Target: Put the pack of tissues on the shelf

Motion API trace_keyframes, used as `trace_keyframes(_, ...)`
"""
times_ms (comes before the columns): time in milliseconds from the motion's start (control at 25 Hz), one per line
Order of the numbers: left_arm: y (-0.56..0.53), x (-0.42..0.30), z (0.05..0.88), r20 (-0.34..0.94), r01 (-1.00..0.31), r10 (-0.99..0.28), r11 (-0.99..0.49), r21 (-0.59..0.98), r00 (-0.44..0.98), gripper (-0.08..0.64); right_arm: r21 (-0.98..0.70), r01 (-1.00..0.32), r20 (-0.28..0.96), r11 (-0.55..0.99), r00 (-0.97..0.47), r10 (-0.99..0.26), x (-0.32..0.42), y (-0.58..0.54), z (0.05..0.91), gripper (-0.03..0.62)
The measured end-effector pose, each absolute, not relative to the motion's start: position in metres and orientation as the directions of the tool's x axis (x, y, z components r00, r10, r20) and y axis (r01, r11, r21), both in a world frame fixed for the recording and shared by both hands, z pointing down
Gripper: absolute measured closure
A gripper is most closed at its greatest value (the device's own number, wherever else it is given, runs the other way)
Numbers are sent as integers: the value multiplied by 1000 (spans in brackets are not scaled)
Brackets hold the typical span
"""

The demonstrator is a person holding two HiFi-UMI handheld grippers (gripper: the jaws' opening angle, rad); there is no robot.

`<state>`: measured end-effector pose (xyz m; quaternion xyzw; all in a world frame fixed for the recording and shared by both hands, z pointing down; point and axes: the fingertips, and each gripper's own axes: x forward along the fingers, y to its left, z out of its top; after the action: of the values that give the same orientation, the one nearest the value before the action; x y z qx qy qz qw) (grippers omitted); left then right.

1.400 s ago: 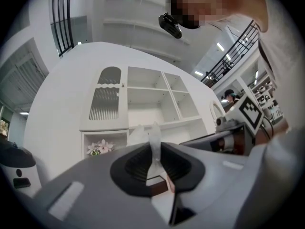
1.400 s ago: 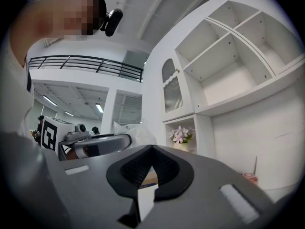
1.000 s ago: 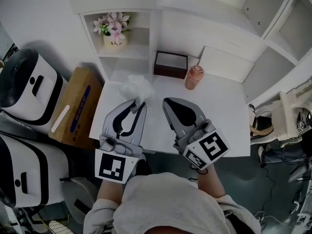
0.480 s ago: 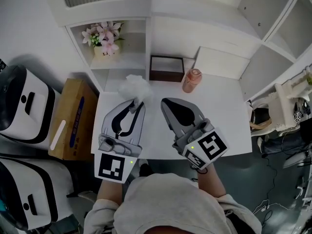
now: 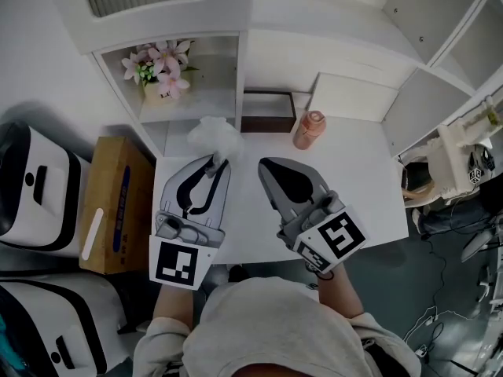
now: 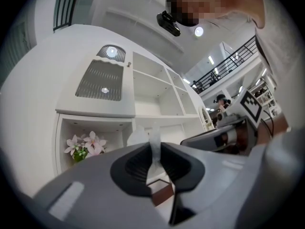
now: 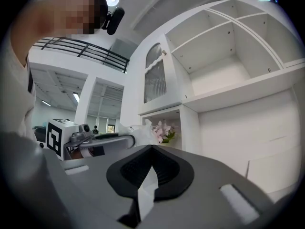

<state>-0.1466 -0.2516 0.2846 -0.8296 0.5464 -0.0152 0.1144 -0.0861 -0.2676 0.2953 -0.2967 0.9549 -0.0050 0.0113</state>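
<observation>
The pack of tissues point(image 5: 214, 138), a white crinkly plastic bundle, hangs above the table's far left corner, in front of the shelf unit point(image 5: 236, 69). My left gripper point(image 5: 217, 162) is shut on a thin flap of its wrapper. In the left gripper view that flap stands pinched between the jaws of the left gripper point(image 6: 155, 149), with the pack point(image 6: 137, 137) just beyond. My right gripper point(image 5: 266, 165) hovers beside it over the table, shut with nothing in it; in its own view the right gripper point(image 7: 151, 149) faces the shelf.
A vase of pink flowers point(image 5: 157, 63) fills the shelf's left cubby. A dark brown box point(image 5: 266, 113) and an orange bottle point(image 5: 309, 129) stand at the back of the white table point(image 5: 357, 187). A cardboard box point(image 5: 114, 203) lies left of the table.
My left gripper, still holding the pack, has crept slightly left and toward the shelf. The head view has tilted, so the shelf sits lower and further left. The right gripper has barely moved.
</observation>
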Motion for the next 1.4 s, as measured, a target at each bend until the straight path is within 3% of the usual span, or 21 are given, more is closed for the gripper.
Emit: trace_keyframes(1400, -382, -194, 344, -64, -851, -860, -487, -198, 507, 515, 31, -736, 107, 676, -670, -735, -92, -316, 321, 591)
